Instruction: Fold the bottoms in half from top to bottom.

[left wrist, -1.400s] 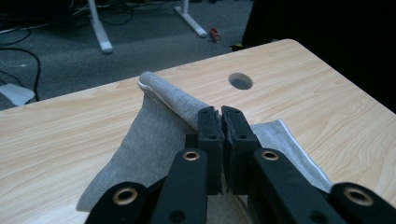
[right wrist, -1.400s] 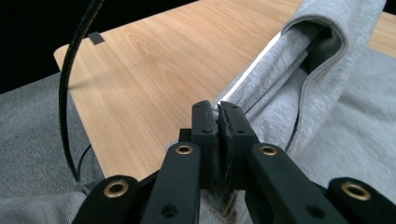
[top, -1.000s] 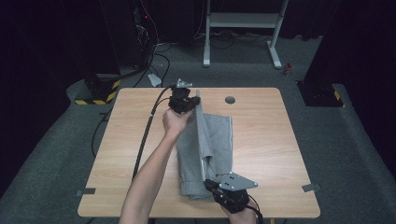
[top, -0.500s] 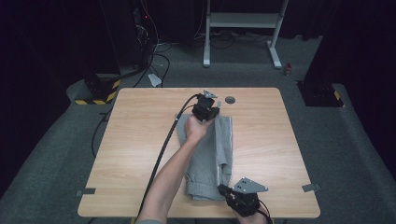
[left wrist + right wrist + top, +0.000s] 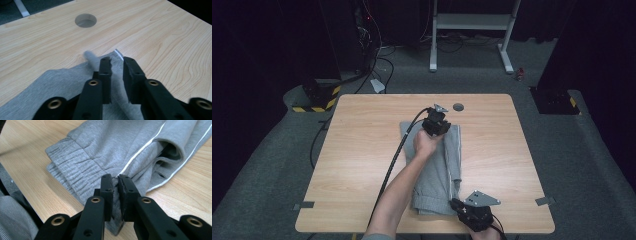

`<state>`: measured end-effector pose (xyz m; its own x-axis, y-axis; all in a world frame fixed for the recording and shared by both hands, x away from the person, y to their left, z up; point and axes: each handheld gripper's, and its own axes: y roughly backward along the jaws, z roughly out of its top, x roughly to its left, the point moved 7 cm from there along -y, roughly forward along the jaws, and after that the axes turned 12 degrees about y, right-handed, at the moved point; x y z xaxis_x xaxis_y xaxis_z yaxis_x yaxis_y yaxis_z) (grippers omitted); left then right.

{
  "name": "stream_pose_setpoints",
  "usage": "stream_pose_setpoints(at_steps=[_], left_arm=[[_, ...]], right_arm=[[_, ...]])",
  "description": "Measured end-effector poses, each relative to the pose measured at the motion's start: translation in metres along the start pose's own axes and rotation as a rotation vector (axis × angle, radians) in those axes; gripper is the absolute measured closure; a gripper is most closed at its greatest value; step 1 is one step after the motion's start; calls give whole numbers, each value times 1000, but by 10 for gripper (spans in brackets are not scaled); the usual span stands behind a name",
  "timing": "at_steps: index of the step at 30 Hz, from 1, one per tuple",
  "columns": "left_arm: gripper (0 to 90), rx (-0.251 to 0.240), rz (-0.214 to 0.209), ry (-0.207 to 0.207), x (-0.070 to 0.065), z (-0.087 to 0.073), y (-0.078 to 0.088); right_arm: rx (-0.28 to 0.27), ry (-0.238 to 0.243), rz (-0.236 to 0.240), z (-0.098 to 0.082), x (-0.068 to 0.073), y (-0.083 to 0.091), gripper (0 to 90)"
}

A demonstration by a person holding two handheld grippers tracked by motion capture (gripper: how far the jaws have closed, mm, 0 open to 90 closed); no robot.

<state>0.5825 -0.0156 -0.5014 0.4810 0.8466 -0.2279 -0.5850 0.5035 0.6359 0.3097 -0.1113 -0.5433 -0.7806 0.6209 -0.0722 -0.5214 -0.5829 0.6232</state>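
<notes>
A pair of grey sweatpants (image 5: 437, 170) lies folded lengthwise down the middle of the wooden counter (image 5: 362, 150), its ribbed waistband at the near edge and its legs running toward the far side, short of the round cable hole (image 5: 458, 106).

The left gripper (image 5: 438, 125) sits at the far end of the garment, held from behind by the person's left hand (image 5: 426, 144), with its black cable (image 5: 394, 160) trailing back along the forearm. In the left gripper view its jaws have just been opening: they stand a little apart, with the thin corner of grey cloth and a white stripe (image 5: 119, 54) lying between and under them, no longer squeezed.

The right gripper (image 5: 464, 210) is at the near edge, on the waistband corner. In the right gripper view its jaws have also just been easing apart, yet a fold of grey fabric beside the ribbed waistband (image 5: 75, 172) still sits pinched in the narrow gap between them.
</notes>
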Motion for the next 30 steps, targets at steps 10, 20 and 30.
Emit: stream_pose_setpoints(at_steps=[10,20,30], left_arm=[[536,-9,2,-9,9,-14,46],[468,32,28,6,24,-82,100],[426,68,37,13,14,-137,133]], right_arm=[[-26,17,-4,12,0,9,618],[-43,66,-51,45,-24,16,620],[76,118,-131,68,-62,-26,640]])
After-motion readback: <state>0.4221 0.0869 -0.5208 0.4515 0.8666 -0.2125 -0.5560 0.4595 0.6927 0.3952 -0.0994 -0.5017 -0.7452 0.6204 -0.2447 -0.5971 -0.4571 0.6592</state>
